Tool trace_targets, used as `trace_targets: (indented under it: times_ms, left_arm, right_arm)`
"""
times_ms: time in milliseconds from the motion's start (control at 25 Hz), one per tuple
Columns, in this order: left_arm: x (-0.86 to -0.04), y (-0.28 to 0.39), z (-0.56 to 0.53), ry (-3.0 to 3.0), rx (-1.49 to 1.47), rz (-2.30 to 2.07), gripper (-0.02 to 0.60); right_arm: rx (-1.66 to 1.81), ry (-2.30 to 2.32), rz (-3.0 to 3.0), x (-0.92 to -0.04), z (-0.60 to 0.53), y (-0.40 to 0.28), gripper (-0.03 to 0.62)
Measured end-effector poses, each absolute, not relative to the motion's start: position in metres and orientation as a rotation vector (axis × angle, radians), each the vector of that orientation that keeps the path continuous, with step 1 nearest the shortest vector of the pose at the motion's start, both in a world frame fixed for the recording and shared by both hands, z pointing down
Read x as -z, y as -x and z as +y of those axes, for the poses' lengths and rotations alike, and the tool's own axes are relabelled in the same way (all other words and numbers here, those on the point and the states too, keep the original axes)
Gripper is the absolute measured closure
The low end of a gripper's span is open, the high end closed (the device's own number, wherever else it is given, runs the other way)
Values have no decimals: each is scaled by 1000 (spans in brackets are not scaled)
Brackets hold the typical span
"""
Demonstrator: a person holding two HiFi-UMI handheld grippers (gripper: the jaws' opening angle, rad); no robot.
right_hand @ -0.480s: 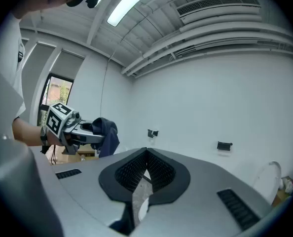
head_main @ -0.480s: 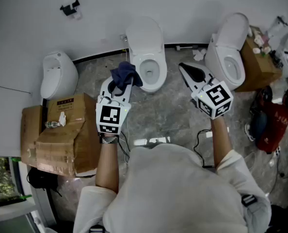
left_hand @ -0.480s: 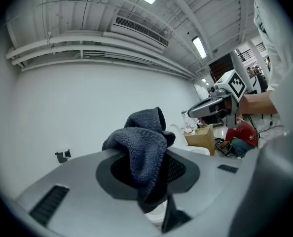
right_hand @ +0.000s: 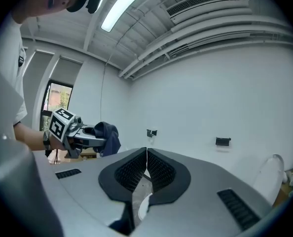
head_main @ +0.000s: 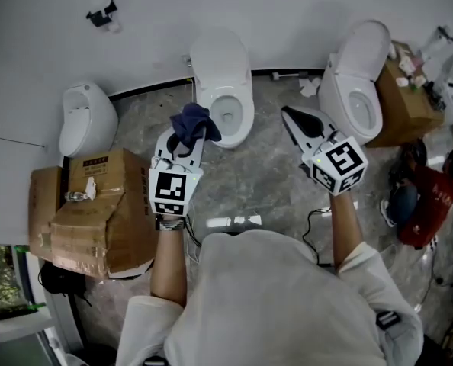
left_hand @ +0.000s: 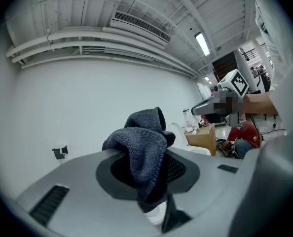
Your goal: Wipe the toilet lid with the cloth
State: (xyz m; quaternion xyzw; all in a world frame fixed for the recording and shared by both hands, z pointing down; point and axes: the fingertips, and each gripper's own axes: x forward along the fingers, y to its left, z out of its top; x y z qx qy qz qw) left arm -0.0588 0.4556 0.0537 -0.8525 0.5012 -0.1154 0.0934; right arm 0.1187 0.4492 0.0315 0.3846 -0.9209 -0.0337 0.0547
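the lid [head_main: 220,53] of the middle toilet [head_main: 242,126] stands raised against the far wall [head_main: 326,6], not yet wiped as far as i can judge. the cloth [head_main: 195,123], dark blue and bunched, hangs over the near left edge of that toilet. the left gripper [head_main: 185,139] has its jaws closed onto the cloth, so a loose wad sticks out ahead, ready for wiping. the right gripper [head_main: 287,113] is held level to the right of the toilet, jaws pressed together on nothing, probably just kept clear. in the left gripper view the cloth covers the gap between the jaws and most of the toilet; only a white sliver shows below. a second toilet [head_main: 360,82] stands far right, and a urinal [head_main: 81,117] and box [head_main: 97,204] stand left.
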Motion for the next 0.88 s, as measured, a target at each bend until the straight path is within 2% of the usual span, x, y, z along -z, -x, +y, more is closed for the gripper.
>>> trace_targets:
  times_ms: [480,880]
  left_arm:
    - [-72,31,409,2552,365,1498,488]
    - [-82,55,280,2577,361,1443,488]
  right_arm:
    - [79,-1161,-2792,-42,394,-142,565]
    - [89,-1200,-2771,-48,274,-113,565]
